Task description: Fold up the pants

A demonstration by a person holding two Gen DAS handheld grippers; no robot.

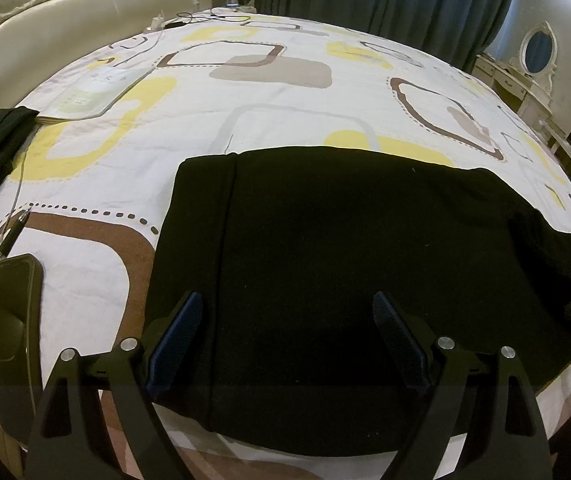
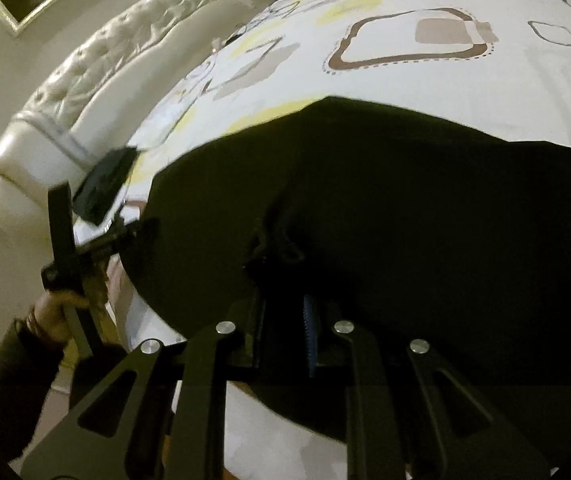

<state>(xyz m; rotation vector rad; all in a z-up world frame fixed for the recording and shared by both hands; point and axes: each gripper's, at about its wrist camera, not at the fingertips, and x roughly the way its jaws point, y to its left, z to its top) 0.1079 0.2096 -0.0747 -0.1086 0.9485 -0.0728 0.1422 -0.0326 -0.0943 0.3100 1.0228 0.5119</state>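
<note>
Pants (image 1: 365, 264): black, lying flat on bed (image 1: 285, 92), near edge, already doubled into a broad block w/ one seam line at left. Left gripper (image 1: 285, 344): fingers spread wide, hovering over near hem, gripping nothing. Right gripper (image 2: 285, 320): fingers pressed together, pinching a puckered bit of pants fabric. Step, as judged: mid-fold, right side taking hold for next fold. Next move needs left fingers to close on near edge too, then both lift evenly so layers don't slip. Containers: none in view. Phone (image 1: 13, 320) & pen (image 1: 9, 236) lie left of pants.
</note>
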